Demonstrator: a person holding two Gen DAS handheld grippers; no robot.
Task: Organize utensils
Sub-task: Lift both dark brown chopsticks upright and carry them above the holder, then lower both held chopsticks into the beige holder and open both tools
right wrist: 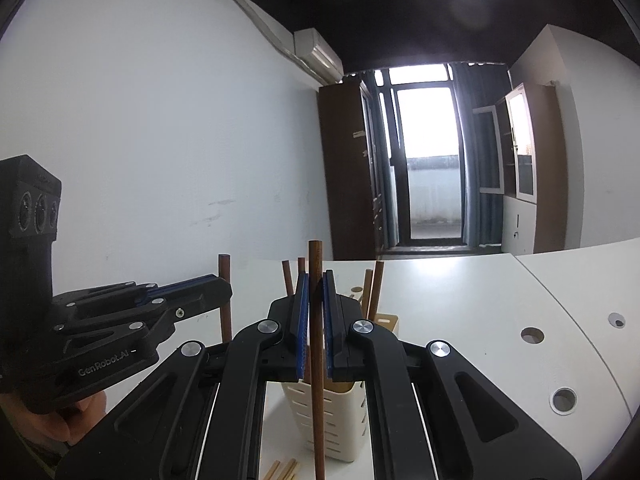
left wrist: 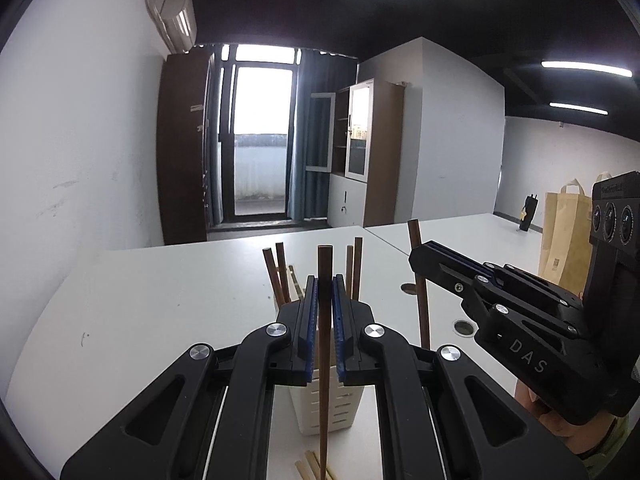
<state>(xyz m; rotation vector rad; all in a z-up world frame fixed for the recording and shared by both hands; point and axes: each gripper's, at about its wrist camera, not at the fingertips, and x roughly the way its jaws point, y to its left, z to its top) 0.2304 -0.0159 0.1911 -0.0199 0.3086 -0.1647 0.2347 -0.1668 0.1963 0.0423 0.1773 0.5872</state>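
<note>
With each gripper closed tight on one dark chopstick, the step in hand appears to be carrying both sticks to the white slotted holder (left wrist: 326,408) and dropping them in. The left gripper (left wrist: 325,312) has its blue pads pinched on a chopstick (left wrist: 323,360) held nearly upright, thick end up and thin end hanging low in front of the holder. The right gripper (right wrist: 316,308) holds its own chopstick (right wrist: 316,360) the same way, upright and gripped near the upper third.

The holder stands on the white table (left wrist: 160,300), directly beyond both grippers, with several dark chopsticks (left wrist: 280,276) already standing in it. A few pale sticks (left wrist: 310,466) lie loose on the table at its foot.

Recommended handling, as a judgement: lift each thin end clear above the holder's rim before moving forward, since both tips hang below the rim line and would strike its wall. Feed one stick at a time to keep the two grippers from crowding each other. Aim for a gap between the standing sticks, keep the stick vertical, and release only when the tip is inside. The holder looks light and could tip if knocked.
</note>
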